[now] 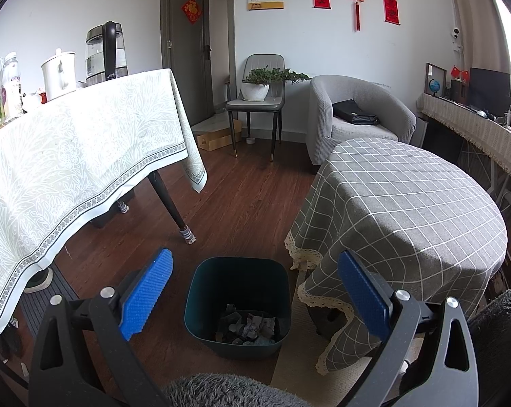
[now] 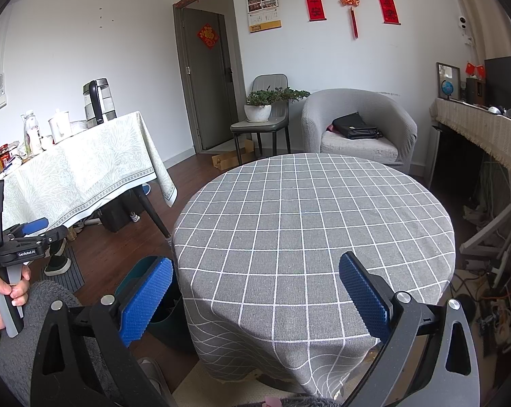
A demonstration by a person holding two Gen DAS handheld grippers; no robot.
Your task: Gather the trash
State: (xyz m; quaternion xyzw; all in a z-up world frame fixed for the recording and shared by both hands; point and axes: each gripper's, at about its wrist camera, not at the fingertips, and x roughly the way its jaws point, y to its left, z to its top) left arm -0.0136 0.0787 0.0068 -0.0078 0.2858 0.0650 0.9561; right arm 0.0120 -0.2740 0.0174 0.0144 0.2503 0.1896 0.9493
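Observation:
A dark teal trash bin (image 1: 236, 305) stands on the wood floor beside the round table, with several crumpled papers and wrappers (image 1: 248, 327) at its bottom. My left gripper (image 1: 255, 291) hangs open and empty above the bin, its blue pads (image 1: 146, 293) wide apart. My right gripper (image 2: 255, 295) is open and empty over the near edge of the round table with the grey checked cloth (image 2: 309, 210). The bin's rim (image 2: 138, 276) peeks out behind the right gripper's left finger. The left gripper (image 2: 28, 234) also shows at the far left, held in a hand.
A table with a pale patterned cloth (image 1: 69, 156) holds a kettle (image 1: 106, 51) and jars at left. A grey armchair (image 1: 353, 115) with a black bag, a chair with a potted plant (image 1: 258, 84) and a cardboard box stand at the back. A sideboard (image 2: 486, 135) runs along the right.

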